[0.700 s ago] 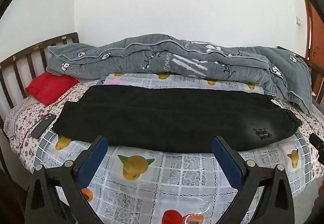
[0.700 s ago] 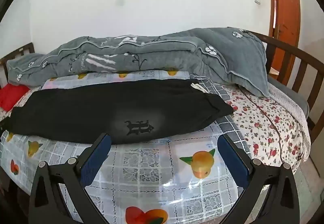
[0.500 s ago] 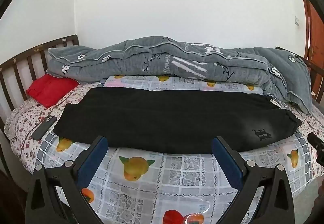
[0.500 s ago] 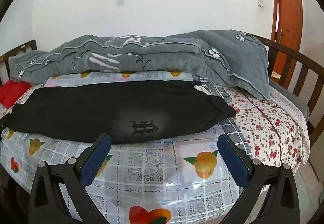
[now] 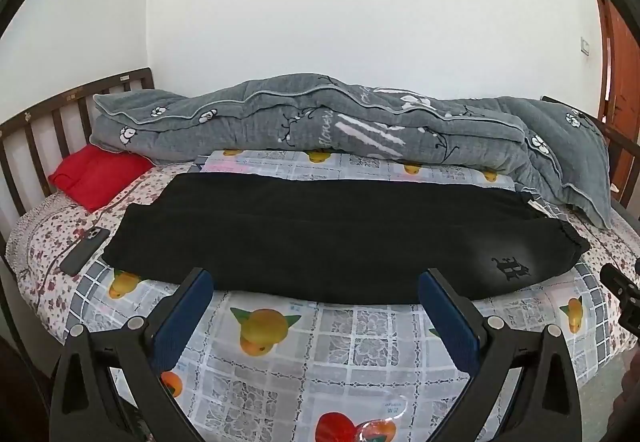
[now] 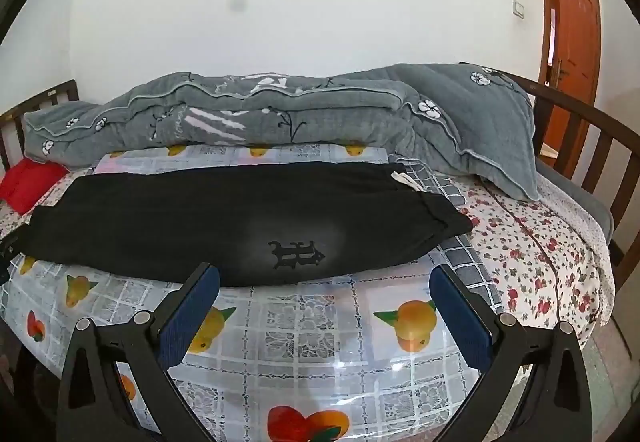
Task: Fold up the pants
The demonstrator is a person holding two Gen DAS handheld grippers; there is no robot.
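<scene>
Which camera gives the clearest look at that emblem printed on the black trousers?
The right wrist view: the printed emblem sits large and central on the black trousers. In the left wrist view the emblem appears smaller, off toward the right edge.

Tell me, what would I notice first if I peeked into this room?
Probably the long black pants, lying flat across the fruit-print plastic sheet on the bed. Behind them a rumpled grey flowered quilt stretches along the white wall, with a bright red pillow at the bed's left end.

Matt black cloth pants lie on a glossy plastic fruit-print sheet.
</scene>
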